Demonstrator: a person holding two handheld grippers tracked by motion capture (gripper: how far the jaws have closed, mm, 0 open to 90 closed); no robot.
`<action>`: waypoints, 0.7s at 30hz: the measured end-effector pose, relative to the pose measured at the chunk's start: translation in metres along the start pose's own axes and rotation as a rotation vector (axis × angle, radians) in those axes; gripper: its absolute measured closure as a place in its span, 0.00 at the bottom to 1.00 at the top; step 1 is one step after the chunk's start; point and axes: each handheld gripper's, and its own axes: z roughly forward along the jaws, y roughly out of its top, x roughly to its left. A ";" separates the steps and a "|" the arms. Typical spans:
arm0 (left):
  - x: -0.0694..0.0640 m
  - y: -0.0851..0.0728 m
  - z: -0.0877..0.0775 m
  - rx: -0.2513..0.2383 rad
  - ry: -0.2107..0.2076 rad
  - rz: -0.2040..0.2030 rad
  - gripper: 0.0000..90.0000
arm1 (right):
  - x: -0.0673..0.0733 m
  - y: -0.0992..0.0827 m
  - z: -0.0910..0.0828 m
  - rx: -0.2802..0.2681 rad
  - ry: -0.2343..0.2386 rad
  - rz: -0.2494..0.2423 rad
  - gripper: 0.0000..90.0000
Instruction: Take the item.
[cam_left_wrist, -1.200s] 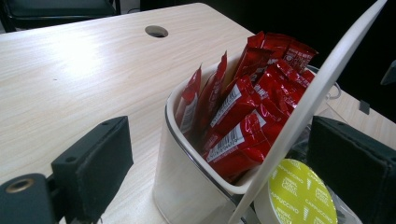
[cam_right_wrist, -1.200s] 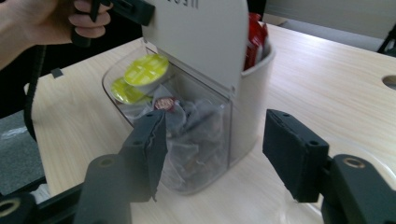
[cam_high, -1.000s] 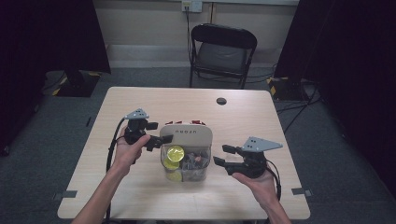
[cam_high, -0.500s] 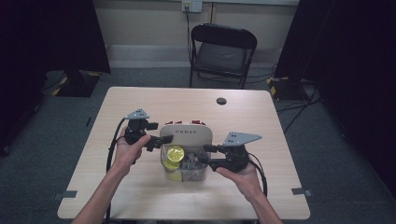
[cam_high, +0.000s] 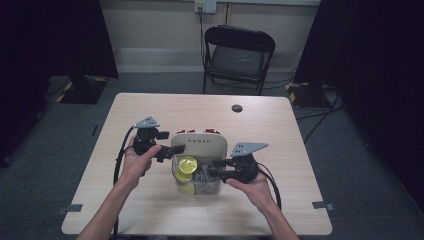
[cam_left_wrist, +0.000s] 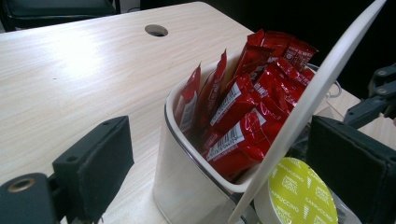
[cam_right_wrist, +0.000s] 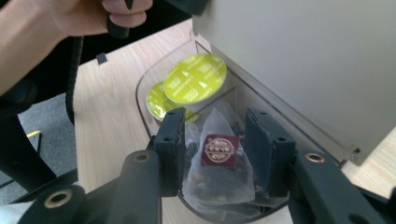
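While the left gripper (cam_high: 159, 150) props the organizer's lid (cam_left_wrist: 308, 107) up between parted jaws, the right gripper (cam_right_wrist: 212, 151), jaws just closing, straddles a tea bag (cam_right_wrist: 219, 161) in the clear bin (cam_right_wrist: 144, 100); contact looks likely but unclear. Lifting it out remains.

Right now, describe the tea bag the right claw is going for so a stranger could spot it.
On the table stands a clear box with its lid raised. In its near compartment, beside two yellow-topped coffee pods, lies the tea bag: a see-through pouch with a dark red square tag.
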 end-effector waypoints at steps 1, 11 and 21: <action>0.000 0.000 0.000 -0.001 0.000 0.002 0.08 | -0.001 -0.001 0.001 0.001 0.002 0.002 0.65; -0.001 -0.002 0.001 0.002 -0.003 -0.003 0.09 | -0.002 -0.003 0.009 0.039 0.008 -0.007 0.72; -0.001 -0.002 0.001 -0.001 -0.002 -0.001 0.10 | -0.002 -0.004 0.012 0.054 -0.005 -0.005 0.84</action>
